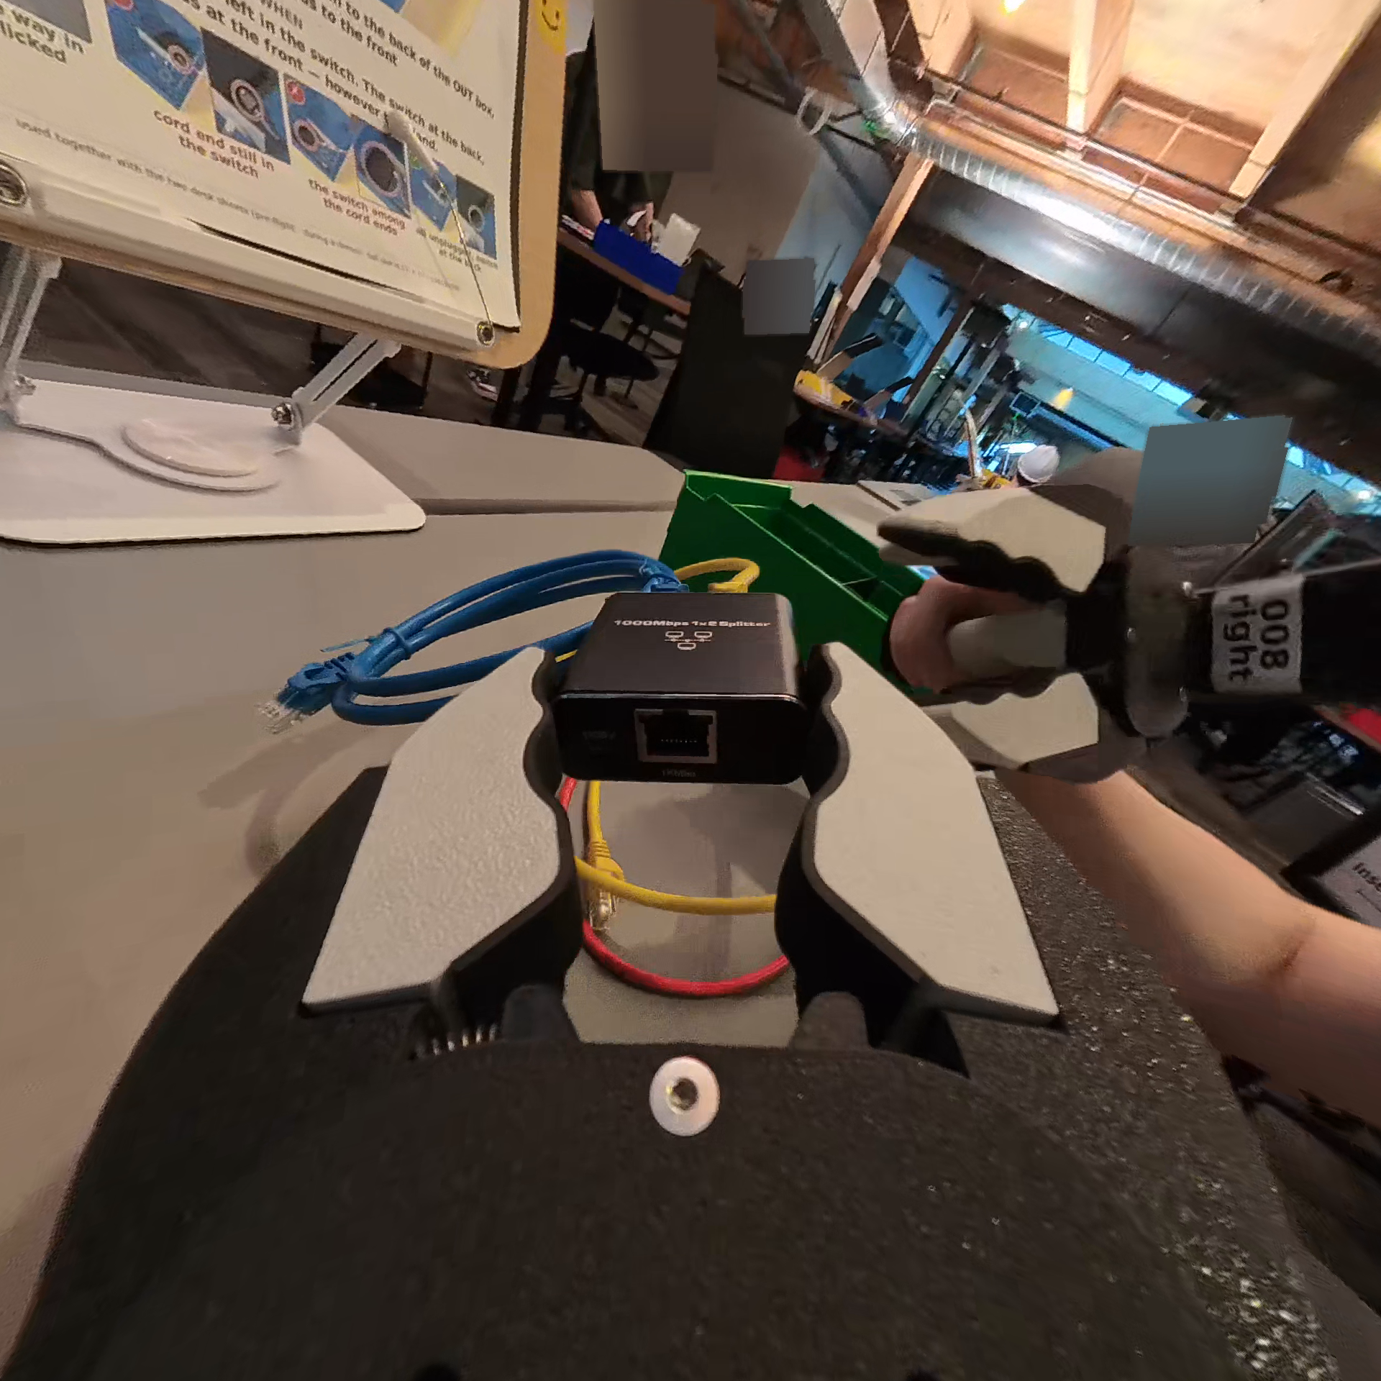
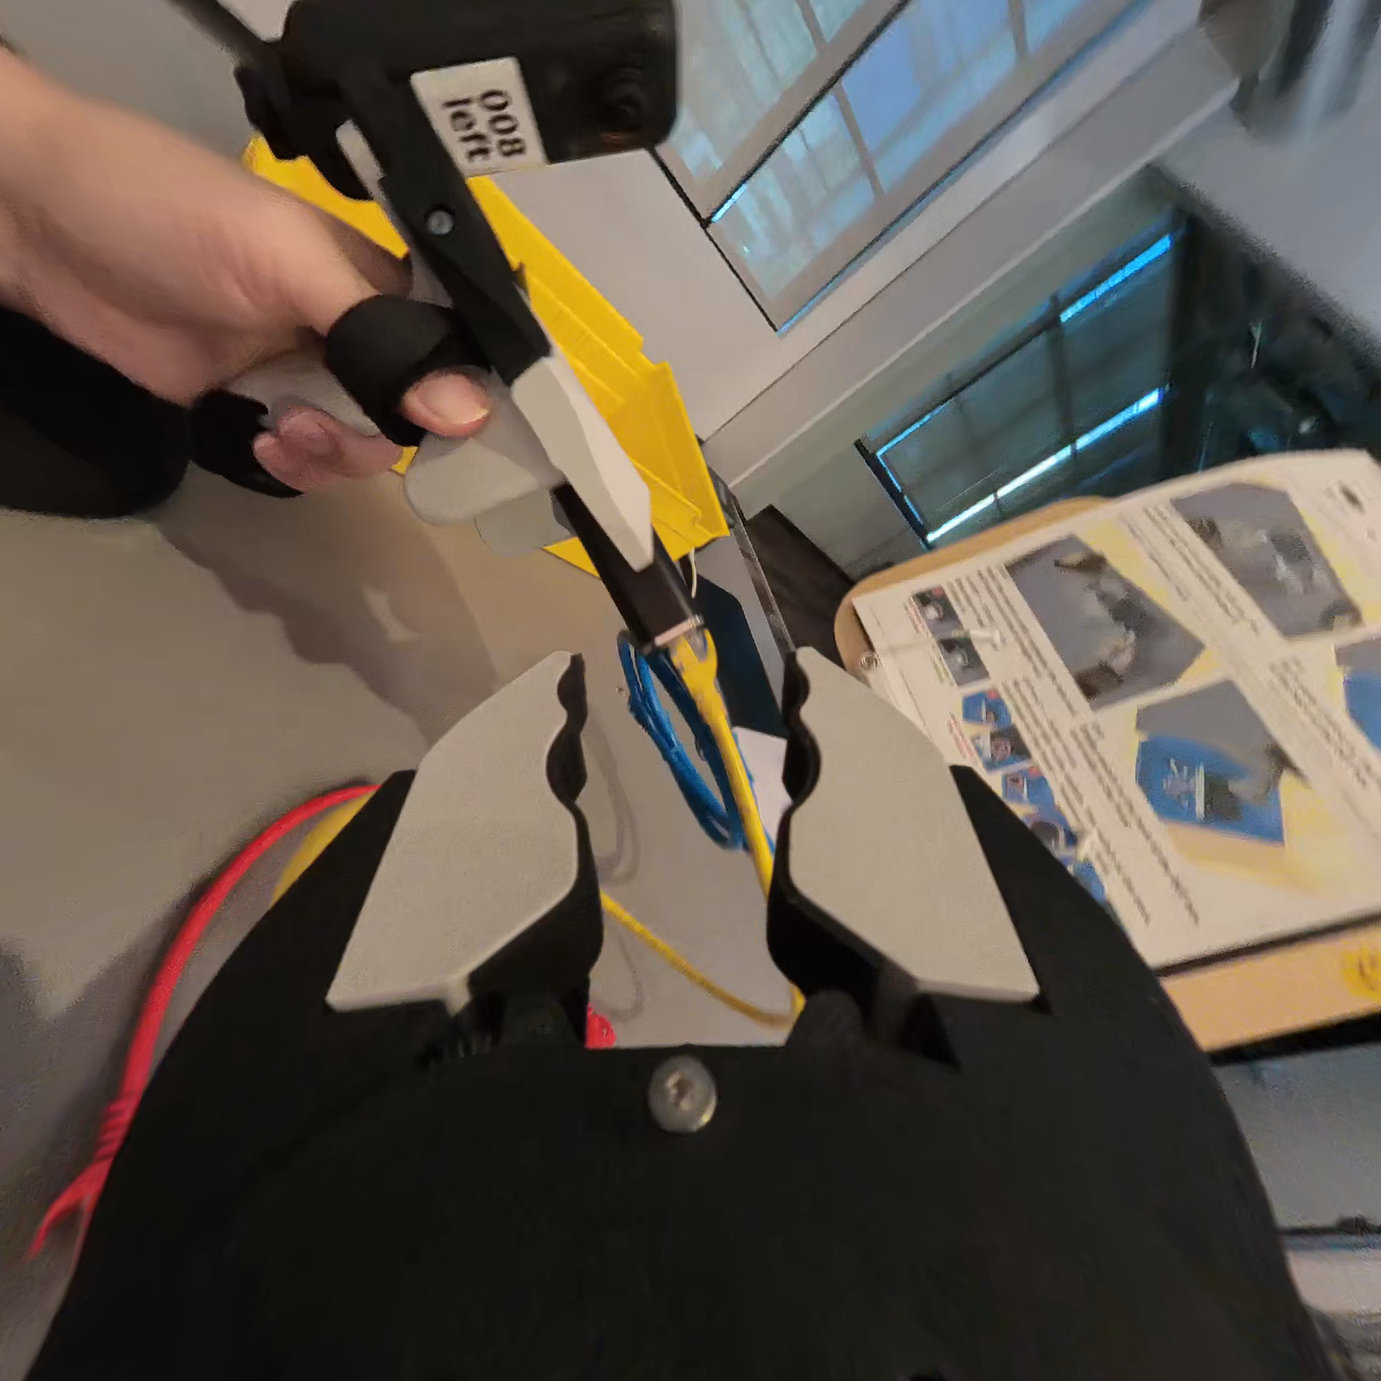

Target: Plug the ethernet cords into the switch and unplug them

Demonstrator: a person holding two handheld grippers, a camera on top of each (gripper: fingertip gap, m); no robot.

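Note:
My left gripper [image 1: 676, 702] is shut on the black switch [image 1: 680, 672] and holds it above the grey table [image 1: 149, 785]. The switch's near port [image 1: 676, 736] is empty. A yellow cord's plug [image 1: 736, 575] sits at its far end. The right wrist view shows the switch [image 2: 650, 590] edge-on in the left gripper's fingers [image 2: 598, 478], with the yellow cord [image 2: 717, 732] plugged into its end. My right gripper [image 2: 684, 687] is open and empty, just short of that plug. It also shows in the left wrist view [image 1: 915, 620], right of the switch. A bundled blue cord [image 1: 448, 628] lies loose on the table.
A red cord [image 1: 672, 979] and the yellow cord's slack [image 1: 672, 897] lie under my left gripper. A green bin [image 1: 785, 553] stands behind the switch. A yellow bin [image 2: 598, 359] is behind the left gripper. An instruction board on a stand [image 1: 261, 149] is at the back left.

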